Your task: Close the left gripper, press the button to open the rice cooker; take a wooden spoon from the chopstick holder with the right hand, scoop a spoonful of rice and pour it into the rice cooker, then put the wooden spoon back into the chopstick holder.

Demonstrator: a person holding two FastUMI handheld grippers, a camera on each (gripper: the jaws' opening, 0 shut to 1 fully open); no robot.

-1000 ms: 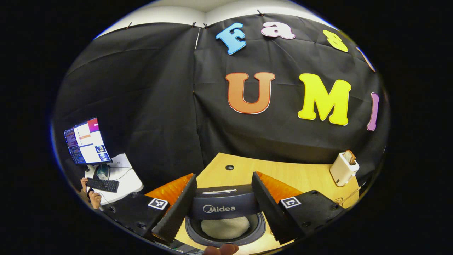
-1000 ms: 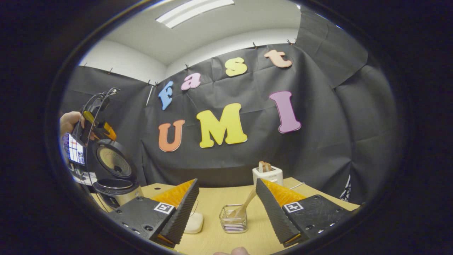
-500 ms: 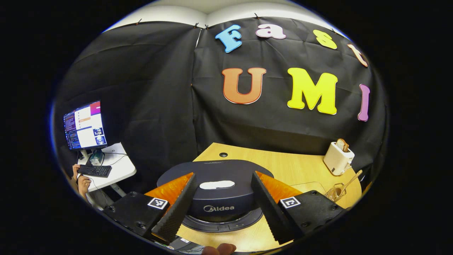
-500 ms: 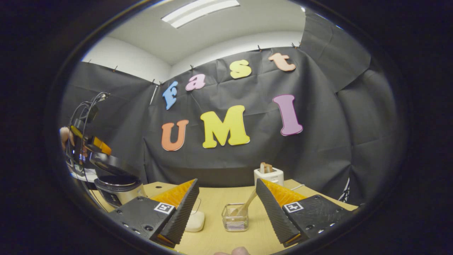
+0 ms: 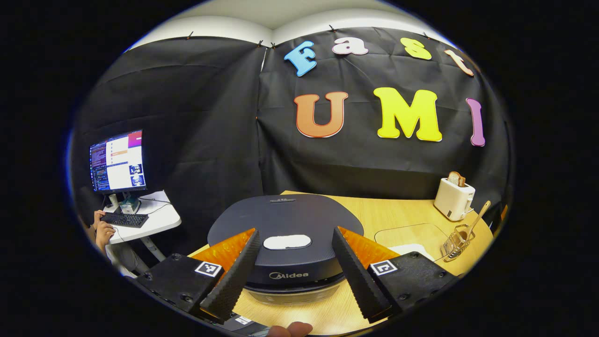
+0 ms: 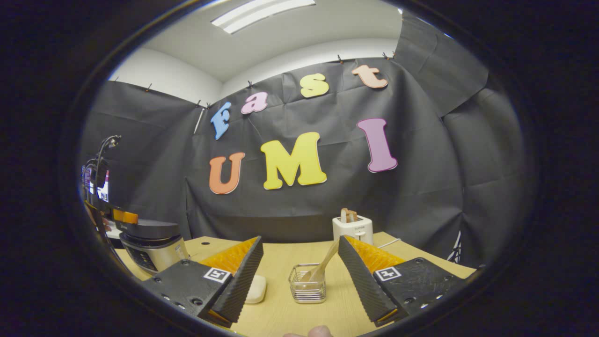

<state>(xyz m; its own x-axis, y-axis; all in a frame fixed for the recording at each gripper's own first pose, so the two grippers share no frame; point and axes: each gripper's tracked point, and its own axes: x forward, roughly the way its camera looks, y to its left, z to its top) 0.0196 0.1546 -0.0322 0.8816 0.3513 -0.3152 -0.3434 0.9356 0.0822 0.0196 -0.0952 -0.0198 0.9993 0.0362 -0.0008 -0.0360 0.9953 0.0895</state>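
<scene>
Left gripper open over closed cooker. Right gripper open, short of holder with spoon.

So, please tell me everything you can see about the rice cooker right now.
The rice cooker has a dark, rounded lid with a pale oval patch on top and a silver body with a control panel. The lid is down. It stands upright on the wooden table, at its left end, apart from the chopstick holder and toaster. The left gripper is open, its fingers either side of the lid's front; I cannot tell whether they touch it.
</scene>
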